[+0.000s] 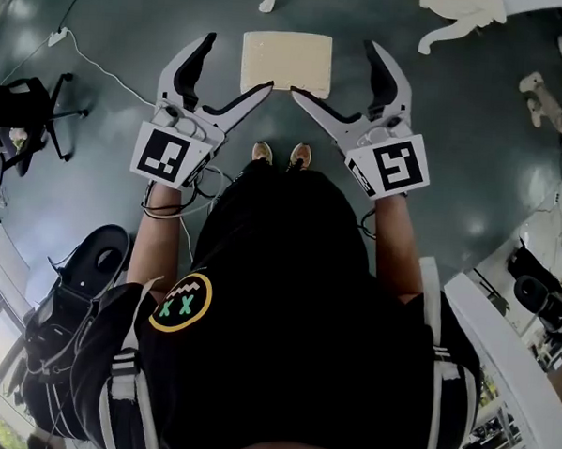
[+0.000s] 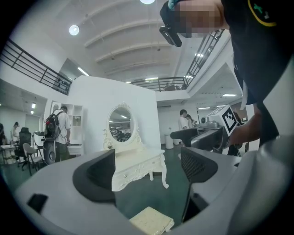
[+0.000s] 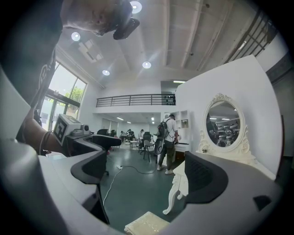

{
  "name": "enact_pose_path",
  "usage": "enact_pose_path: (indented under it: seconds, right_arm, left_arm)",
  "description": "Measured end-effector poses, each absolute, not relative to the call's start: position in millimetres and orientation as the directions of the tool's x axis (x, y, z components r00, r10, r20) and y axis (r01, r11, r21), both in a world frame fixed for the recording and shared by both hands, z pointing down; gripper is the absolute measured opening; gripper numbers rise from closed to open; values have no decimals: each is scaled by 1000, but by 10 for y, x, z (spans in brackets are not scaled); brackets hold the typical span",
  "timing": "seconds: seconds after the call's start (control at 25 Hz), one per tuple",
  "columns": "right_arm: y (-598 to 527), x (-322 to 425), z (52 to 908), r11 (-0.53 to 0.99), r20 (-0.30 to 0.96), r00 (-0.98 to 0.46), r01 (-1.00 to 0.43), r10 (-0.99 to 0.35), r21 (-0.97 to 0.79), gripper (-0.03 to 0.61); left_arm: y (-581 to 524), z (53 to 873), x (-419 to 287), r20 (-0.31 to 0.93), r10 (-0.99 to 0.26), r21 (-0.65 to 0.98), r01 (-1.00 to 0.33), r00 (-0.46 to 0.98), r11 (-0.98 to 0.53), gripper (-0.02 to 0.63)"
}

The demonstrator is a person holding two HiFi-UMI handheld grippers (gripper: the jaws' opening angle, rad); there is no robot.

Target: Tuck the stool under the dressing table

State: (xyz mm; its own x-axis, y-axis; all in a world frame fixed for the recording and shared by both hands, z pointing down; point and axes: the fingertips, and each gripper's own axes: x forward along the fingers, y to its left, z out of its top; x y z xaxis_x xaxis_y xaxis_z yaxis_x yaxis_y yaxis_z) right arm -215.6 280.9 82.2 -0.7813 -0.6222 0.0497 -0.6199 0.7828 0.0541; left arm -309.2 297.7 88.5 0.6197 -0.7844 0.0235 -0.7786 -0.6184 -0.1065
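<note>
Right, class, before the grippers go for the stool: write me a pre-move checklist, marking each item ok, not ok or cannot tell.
1. Left gripper open, nothing between its jaws: ok.
2. Right gripper open, nothing between its jaws: ok.
3. Stool stands seat-up on the floor, in front of the person's feet and between the two grippers: ok.
4. Stool already under the dressing table: not ok, it stands apart from it.
5. Floor between stool and dressing table bare in the left gripper view: ok.
6. Enough room under the dressing table for the stool: cannot tell.
</note>
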Motion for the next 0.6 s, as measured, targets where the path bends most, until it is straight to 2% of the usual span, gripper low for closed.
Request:
enact_pose_path:
  seconds: [0.04, 0.16, 0.6]
  right_arm:
    - [2779, -2208, 824, 781, 45, -780, -622, -624, 51, 564]
    - [2730, -2254, 851, 781, 56, -779, -621, -625, 70, 597]
    - [2623, -2261, 975, 779, 95, -774, -621, -626, 86, 598]
  left_arm:
    - [2959, 863, -3111, 26, -786, -106, -780, 618, -617, 456]
    - [2924, 831, -3106, 36, -784, -130, -775, 619, -618, 488]
    - [2794, 928, -3184, 56, -794, -99, -788, 606, -608, 494]
